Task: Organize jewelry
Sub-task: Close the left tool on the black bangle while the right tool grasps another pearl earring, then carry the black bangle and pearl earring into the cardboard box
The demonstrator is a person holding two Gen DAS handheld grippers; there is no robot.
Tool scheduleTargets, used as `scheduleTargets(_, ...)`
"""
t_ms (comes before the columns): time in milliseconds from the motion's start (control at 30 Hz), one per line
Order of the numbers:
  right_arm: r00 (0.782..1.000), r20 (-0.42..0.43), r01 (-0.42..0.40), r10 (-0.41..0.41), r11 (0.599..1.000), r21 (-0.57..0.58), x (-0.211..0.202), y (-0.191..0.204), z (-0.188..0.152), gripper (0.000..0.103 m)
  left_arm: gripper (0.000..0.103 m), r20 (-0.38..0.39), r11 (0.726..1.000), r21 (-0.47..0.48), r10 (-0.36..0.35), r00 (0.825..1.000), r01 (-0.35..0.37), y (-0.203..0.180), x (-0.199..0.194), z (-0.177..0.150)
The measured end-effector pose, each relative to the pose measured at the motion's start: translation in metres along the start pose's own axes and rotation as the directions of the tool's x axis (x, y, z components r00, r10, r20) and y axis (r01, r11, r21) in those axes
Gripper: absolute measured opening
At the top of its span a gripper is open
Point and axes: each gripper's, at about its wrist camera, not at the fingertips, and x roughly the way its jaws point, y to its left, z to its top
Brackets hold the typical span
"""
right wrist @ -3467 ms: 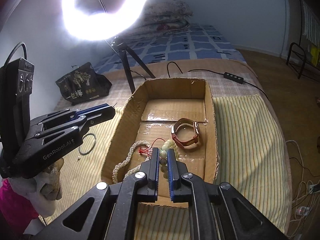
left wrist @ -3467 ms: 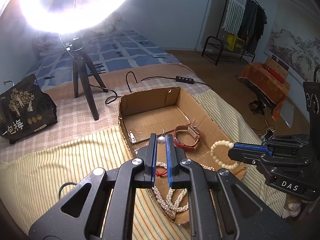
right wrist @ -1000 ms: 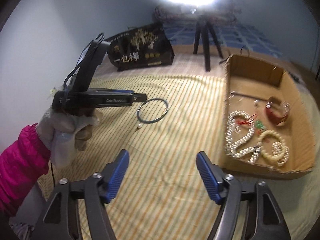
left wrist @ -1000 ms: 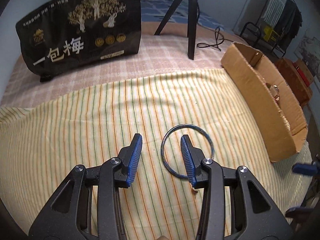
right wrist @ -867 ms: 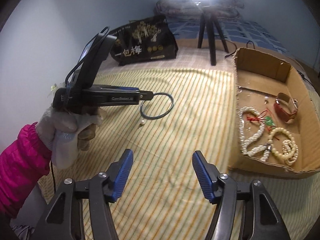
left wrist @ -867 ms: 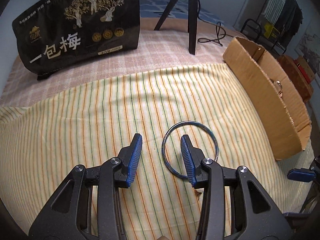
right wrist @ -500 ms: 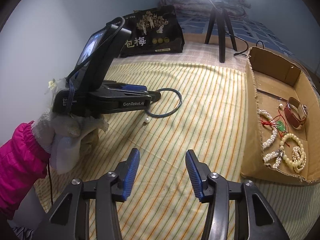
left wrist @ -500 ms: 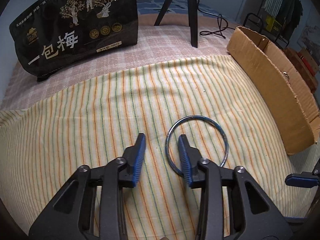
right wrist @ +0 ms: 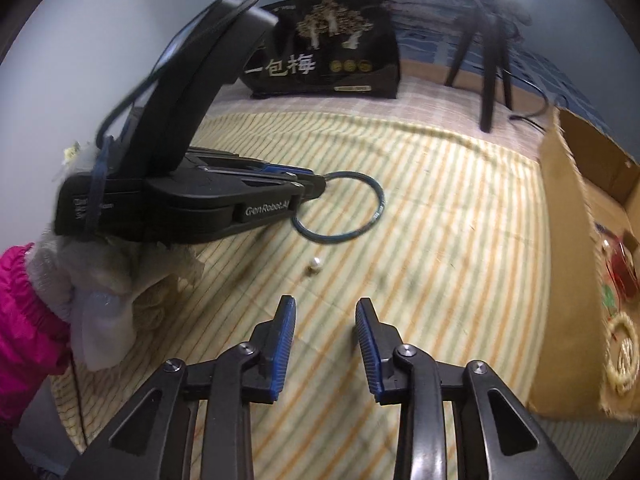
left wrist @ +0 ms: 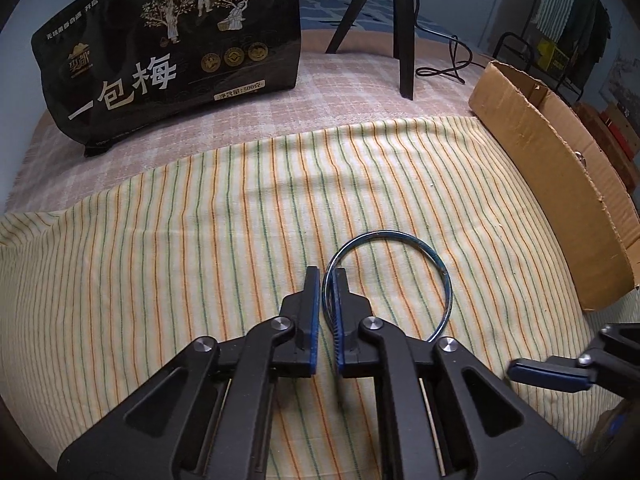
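Observation:
A thin blue-grey metal bangle lies on the striped cloth. My left gripper is shut on its left rim. The right wrist view shows the same grip, with the left gripper on the bangle. A small white pearl earring lies loose on the cloth just below the bangle. My right gripper is open and empty, hovering a little short of the pearl. The cardboard box at the right holds a bead bracelet and a red watch.
A black snack bag stands at the back left. A black tripod and a cable stand behind the cloth. The box wall runs along the right side. The right gripper's fingertip shows at lower right.
My left gripper has closed on the bangle's rim. My right gripper has narrowed its opening and moved down and left toward the pearl.

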Motion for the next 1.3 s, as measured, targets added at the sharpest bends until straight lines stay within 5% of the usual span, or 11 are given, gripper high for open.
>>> scheduleTargets(433, 0.999, 0.009, 0.043, -0.043, 0.997, -0.060, 0.023, 0.014, 0.017, 0.024, 0.005, 0.022, 0.999, -0.038, 0.003, 1.000, -0.002, 0.022, -0.006, -0.006)
scheduleTargets(667, 0.997, 0.002, 0.081, -0.081, 0.991, -0.102, 0.028, 0.021, 0.019, 0.008, 0.005, 0.030, 0.998, -0.057, -0.002, 1.000, 0.004, 0.028, -0.008, -0.009)
scheduleTargets(1300, 0.998, 0.027, 0.058, -0.057, 0.998, -0.040, 0.013, 0.016, 0.016, 0.007, 0.002, 0.093, 0.984, -0.177, 0.010, 0.996, 0.007, 0.048, -0.048, -0.024)
